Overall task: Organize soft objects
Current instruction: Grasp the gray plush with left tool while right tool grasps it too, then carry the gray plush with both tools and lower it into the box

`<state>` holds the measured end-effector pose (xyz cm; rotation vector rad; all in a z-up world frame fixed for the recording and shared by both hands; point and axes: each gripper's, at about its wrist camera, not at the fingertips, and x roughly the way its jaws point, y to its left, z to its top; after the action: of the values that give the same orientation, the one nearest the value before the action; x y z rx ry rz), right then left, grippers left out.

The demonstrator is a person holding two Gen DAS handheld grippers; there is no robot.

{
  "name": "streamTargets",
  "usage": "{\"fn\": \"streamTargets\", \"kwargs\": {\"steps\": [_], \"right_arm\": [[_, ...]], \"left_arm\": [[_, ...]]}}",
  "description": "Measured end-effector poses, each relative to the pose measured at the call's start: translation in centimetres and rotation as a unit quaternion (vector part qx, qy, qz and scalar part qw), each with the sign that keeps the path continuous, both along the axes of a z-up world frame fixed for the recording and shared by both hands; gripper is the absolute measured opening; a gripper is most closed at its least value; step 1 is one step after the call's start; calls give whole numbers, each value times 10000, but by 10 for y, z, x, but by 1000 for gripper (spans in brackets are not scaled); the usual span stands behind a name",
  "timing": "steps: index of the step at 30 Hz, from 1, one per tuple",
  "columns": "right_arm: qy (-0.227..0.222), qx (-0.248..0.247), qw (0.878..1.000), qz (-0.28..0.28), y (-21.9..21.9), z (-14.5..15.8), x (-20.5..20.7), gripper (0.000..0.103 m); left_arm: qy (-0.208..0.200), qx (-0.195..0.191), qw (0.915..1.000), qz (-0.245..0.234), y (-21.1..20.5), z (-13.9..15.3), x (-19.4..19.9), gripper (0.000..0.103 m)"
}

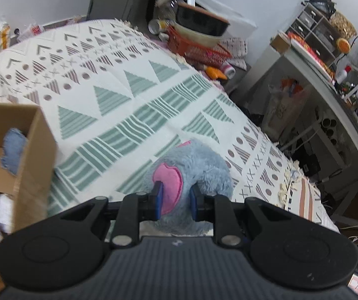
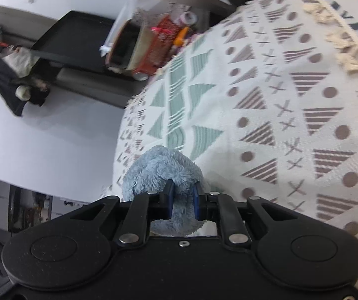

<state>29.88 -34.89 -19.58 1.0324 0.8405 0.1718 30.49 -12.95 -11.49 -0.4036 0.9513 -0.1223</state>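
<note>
A fluffy blue-grey plush toy (image 1: 199, 165) with a pink patch hangs just above the patterned blanket (image 1: 119, 105). My left gripper (image 1: 175, 196) is shut on the plush toy at its pink part, the blue pads pressing into the fur. In the right wrist view my right gripper (image 2: 182, 197) is shut on another furry blue part of the plush toy (image 2: 161, 167), above the blanket's (image 2: 266, 100) edge. A cardboard box (image 1: 11, 147) stands at the left, with a blue cloth piece (image 1: 12, 151) and other soft items inside.
An orange basket (image 1: 199, 47) stacked with bowls sits beyond the blanket's far edge. A cluttered white shelf unit (image 1: 329, 70) stands to the right. In the right wrist view the white floor (image 2: 41, 130) and a dark mat (image 2: 79, 32) lie left of the bed.
</note>
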Motion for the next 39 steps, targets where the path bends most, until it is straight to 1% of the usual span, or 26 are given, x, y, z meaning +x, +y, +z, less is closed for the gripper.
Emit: {"fn": "streamTargets", "kwargs": {"steps": [4,10,16,22,27,29,31,39], "right_arm": [[-229,1,9995,236,17,13,-1,15],[-719,50,9954,625,45,34,-4,15],[-1021,-33,9899,984,73,48,-11,15],[-1337,-116,9826,1283,98,59,-20,15],[-1562,-175,9755,1542,121,64,-26,15],[-1608,-230,9732,1626,130,63,-27,15],[-1616,-321,9712,1720,140,63,-27,15],[-1560,-732,9635,2047,174,61,-29,16]], "left_arm": [[-129,27,9999,70,21,17,-9,20],[-339,-30,9988,345,57,42,-26,20],[-424,-28,9977,522,87,53,-40,20],[-496,-115,9967,631,118,60,-53,20],[-547,-206,9952,791,143,60,-62,20],[-541,-173,9950,816,152,57,-64,20],[-529,-151,9951,825,160,54,-65,20],[-325,-371,9939,991,195,30,-64,20]]}}
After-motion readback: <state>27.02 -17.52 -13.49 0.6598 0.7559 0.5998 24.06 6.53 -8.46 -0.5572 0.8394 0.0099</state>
